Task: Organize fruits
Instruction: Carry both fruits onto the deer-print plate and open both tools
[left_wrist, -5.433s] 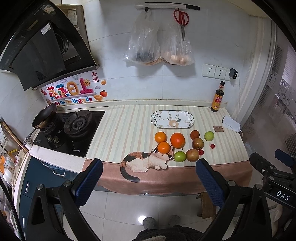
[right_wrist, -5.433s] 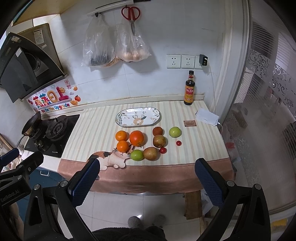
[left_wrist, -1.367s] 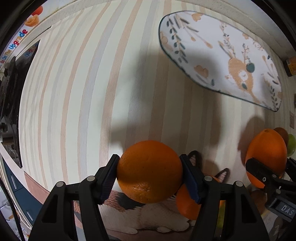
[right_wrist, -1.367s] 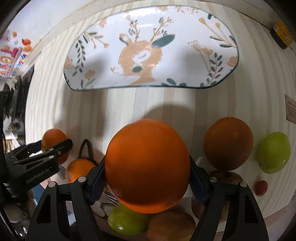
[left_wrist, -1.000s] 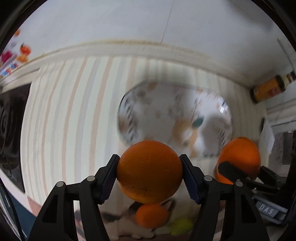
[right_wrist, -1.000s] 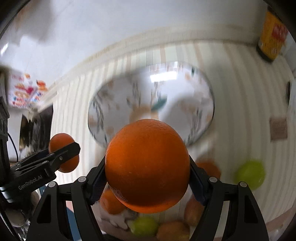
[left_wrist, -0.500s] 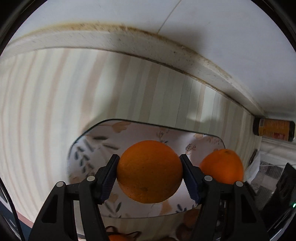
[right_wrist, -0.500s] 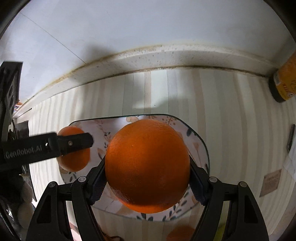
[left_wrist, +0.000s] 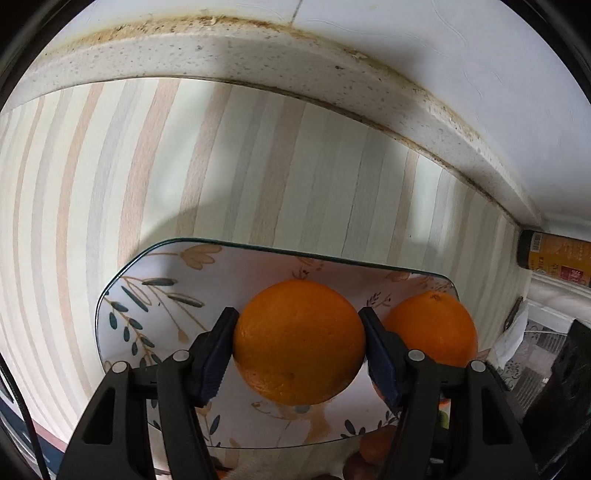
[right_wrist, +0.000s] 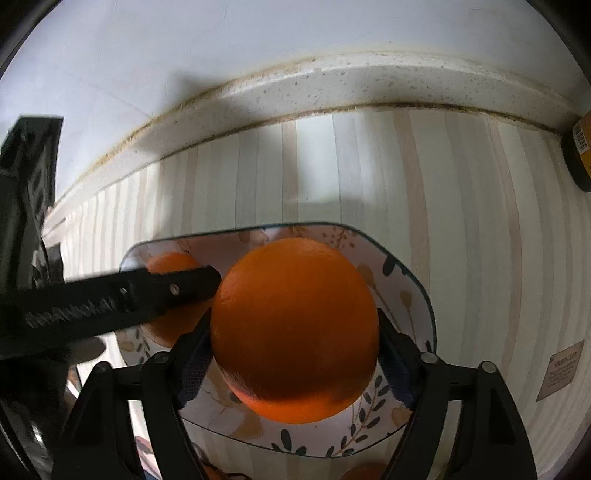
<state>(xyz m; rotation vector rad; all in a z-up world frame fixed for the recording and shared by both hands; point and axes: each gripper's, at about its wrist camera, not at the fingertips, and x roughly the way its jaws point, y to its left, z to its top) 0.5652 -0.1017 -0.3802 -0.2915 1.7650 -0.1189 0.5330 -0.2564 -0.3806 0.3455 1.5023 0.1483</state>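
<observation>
My left gripper (left_wrist: 299, 347) is shut on a small orange (left_wrist: 299, 341) and holds it over the left part of the oval patterned plate (left_wrist: 155, 291). My right gripper (right_wrist: 295, 354) is shut on a bigger orange (right_wrist: 295, 328) over the plate's right part (right_wrist: 413, 295). In the left wrist view the bigger orange (left_wrist: 432, 328) shows to the right. In the right wrist view the left gripper's finger (right_wrist: 155, 291) crosses in front of the small orange (right_wrist: 170, 264). Whether either orange touches the plate is unclear.
The plate lies on a striped counter mat (left_wrist: 221, 166) near the raised back ledge (left_wrist: 258, 55) and white wall. A dark sauce bottle (left_wrist: 554, 258) stands at the far right. Other fruit (left_wrist: 373, 448) peeks out below the plate's near rim.
Both grippers have moved forward and lower over the plate with their oranges still held. The plate looks larger and nearer.
</observation>
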